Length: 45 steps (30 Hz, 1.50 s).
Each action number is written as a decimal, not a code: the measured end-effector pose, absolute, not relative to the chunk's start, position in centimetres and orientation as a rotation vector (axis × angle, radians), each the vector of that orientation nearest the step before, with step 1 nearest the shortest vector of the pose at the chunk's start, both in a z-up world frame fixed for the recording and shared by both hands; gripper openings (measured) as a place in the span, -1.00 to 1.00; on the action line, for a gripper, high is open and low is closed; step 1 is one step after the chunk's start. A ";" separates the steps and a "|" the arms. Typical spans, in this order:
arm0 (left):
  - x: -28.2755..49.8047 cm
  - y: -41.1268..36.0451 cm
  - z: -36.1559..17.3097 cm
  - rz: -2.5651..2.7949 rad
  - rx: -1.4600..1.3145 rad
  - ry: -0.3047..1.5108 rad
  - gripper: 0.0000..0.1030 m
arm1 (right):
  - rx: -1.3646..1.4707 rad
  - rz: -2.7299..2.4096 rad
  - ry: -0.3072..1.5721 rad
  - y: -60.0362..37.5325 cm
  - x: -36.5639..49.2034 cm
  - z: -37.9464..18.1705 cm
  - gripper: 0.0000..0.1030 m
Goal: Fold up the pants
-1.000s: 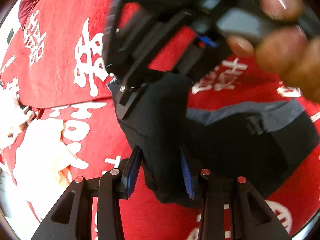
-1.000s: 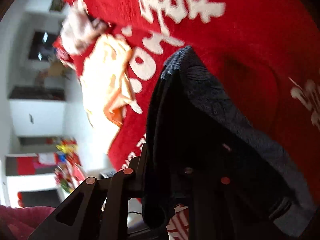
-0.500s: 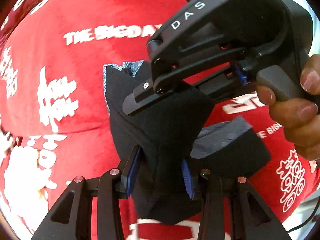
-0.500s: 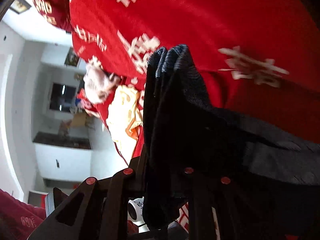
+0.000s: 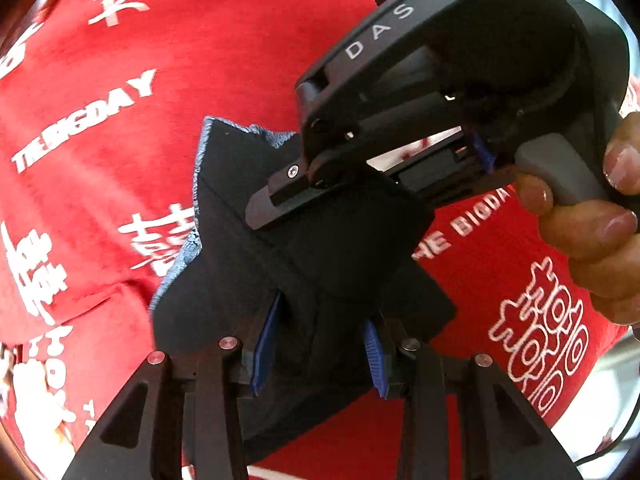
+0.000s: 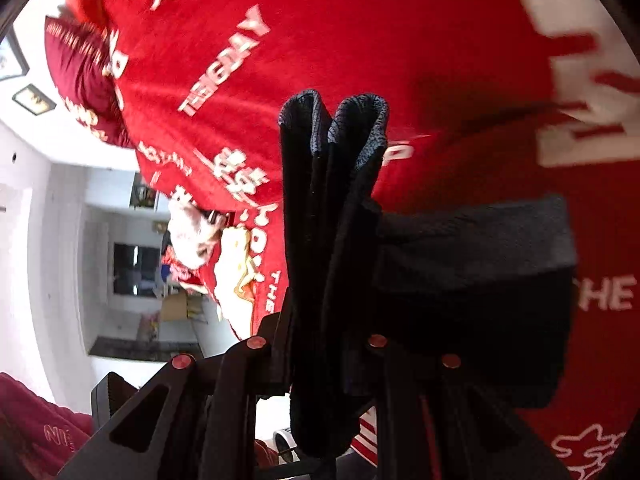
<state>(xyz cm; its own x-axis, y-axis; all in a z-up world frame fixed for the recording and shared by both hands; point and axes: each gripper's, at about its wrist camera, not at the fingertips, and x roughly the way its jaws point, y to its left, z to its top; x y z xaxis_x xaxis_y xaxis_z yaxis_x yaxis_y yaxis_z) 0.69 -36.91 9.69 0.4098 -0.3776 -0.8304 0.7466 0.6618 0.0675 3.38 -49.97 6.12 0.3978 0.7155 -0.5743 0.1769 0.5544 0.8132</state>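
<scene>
The pants (image 5: 224,216) are dark, with a grey-blue inner side, folded into a thick bundle and lifted off the red bedspread (image 5: 160,80). My left gripper (image 5: 320,354) is shut on the bundle's near end, its blue pads (image 5: 266,344) pressing the cloth from both sides. My right gripper (image 5: 276,200) comes in from the upper right, held by a hand (image 5: 588,216), and clamps the same bundle higher up. In the right wrist view the right gripper (image 6: 332,344) is shut on the pants (image 6: 332,184). Their doubled folded edge stands up between the fingers and the rest hangs to the right.
White lettering covers the bedspread (image 6: 360,32) beneath both grippers. Cream and white clothes (image 6: 236,276) lie at its far side, also at the left edge as clothes (image 5: 24,392). A maroon pillow (image 6: 80,76) sits at the bed's corner. Beyond is a white room with a cabinet (image 6: 132,268).
Both grippers have carried the pants together across the bedspread, away from the cream clothes, and have rolled. The bundle has tightened between them. Both grips stay as they were.
</scene>
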 end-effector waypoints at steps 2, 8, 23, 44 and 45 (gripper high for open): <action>-0.1 -38.5 8.7 -0.766 0.499 0.904 -0.24 | 0.992 0.382 1.137 -51.5 2.1 4.9 -0.64; -1.4 -41.3 4.4 -0.777 0.564 0.977 -0.24 | 0.997 0.302 1.188 -54.1 0.0 0.2 -0.62; 0.4 -37.2 5.6 -0.762 0.470 1.086 0.37 | 0.889 0.120 1.247 -54.6 -2.3 -1.0 -0.35; 9.2 -26.4 1.1 -0.396 0.311 1.284 0.73 | 0.810 -0.069 1.256 -52.9 -6.0 0.0 -0.40; 9.2 -26.5 1.0 -0.397 0.303 1.291 0.73 | 0.815 -0.084 1.255 -52.8 -6.1 0.1 -0.39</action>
